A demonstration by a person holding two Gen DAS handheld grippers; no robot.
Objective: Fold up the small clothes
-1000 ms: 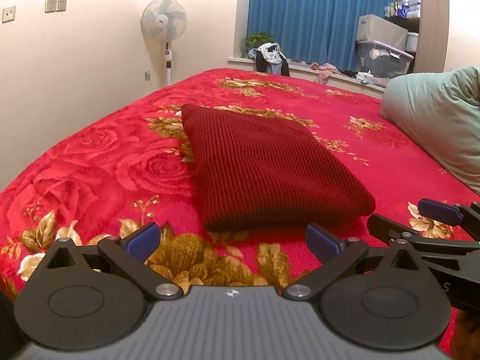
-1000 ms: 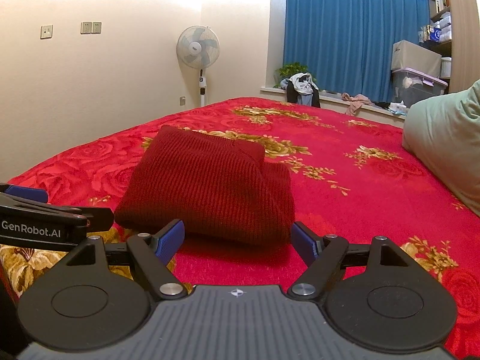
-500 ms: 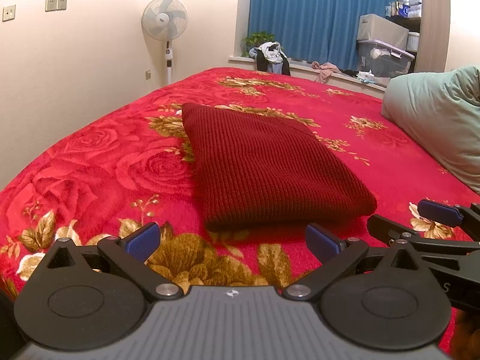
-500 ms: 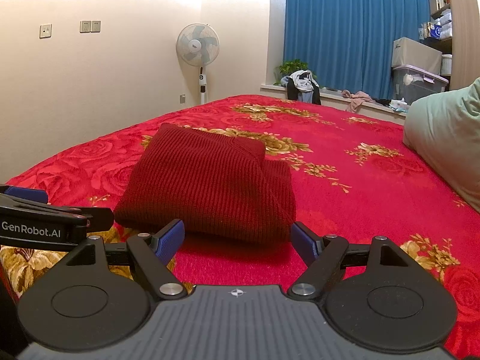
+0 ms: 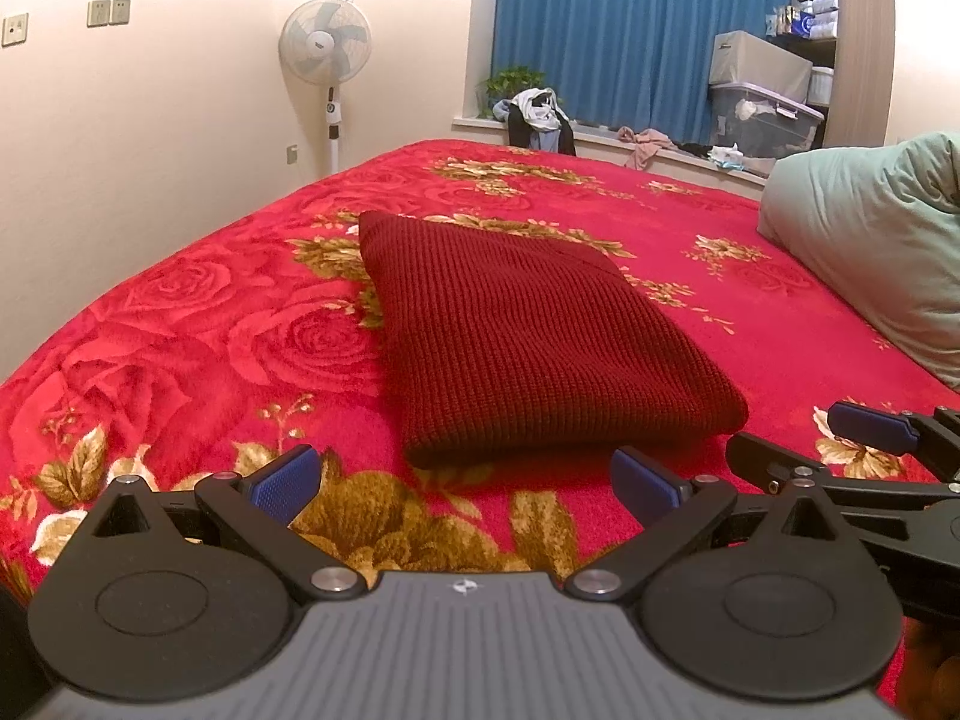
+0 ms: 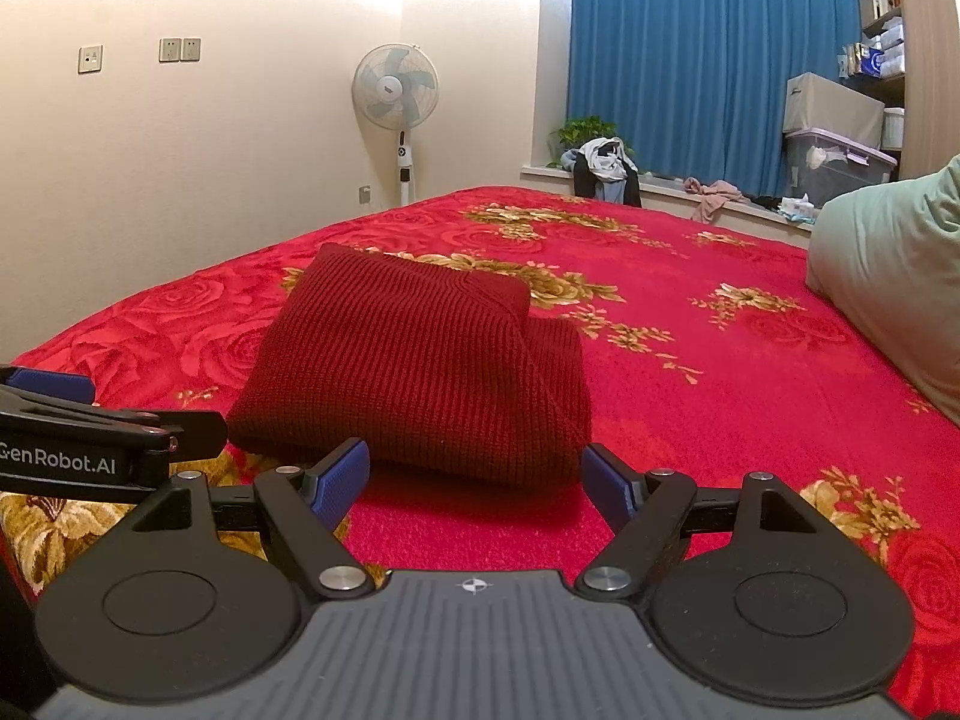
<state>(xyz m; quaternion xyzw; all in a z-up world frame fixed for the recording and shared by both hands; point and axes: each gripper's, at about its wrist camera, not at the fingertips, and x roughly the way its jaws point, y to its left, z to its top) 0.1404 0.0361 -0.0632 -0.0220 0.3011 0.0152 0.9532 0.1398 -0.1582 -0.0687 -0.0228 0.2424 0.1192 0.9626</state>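
1. the dark red knit sweater [image 5: 528, 342] lay folded into a compact rectangle on the red rose-patterned blanket [image 5: 198, 330], toward the near edge of the bed and closer to its left side; in the right wrist view one upper layer overlapped a lower one along a slanted line.
2. the left gripper [image 5: 465, 483] sat just short of the sweater's near edge, its blue pads spread wide and nothing between them.
3. the right gripper [image 6: 474, 477] was likewise spread apart and empty, its pads flanking the near right corner of the sweater without visibly touching it.
4. each gripper showed at the side of the other's view, so the two were close beside each other at the near edge of the bed.
5. by my judgement the folding of this piece was done or nearly so: the bundle looked tidy, and no sleeve or hem trailed out.
6. the next move would probably call either for a final press or tuck of the near right corner, or for lifting the bundle from both sides to set it aside; a knit this thick would likely slump if pinched by one layer only.
7. a pale green pillow [image 5: 870, 240] lay at the right edge of the bed, well apart from the sweater.
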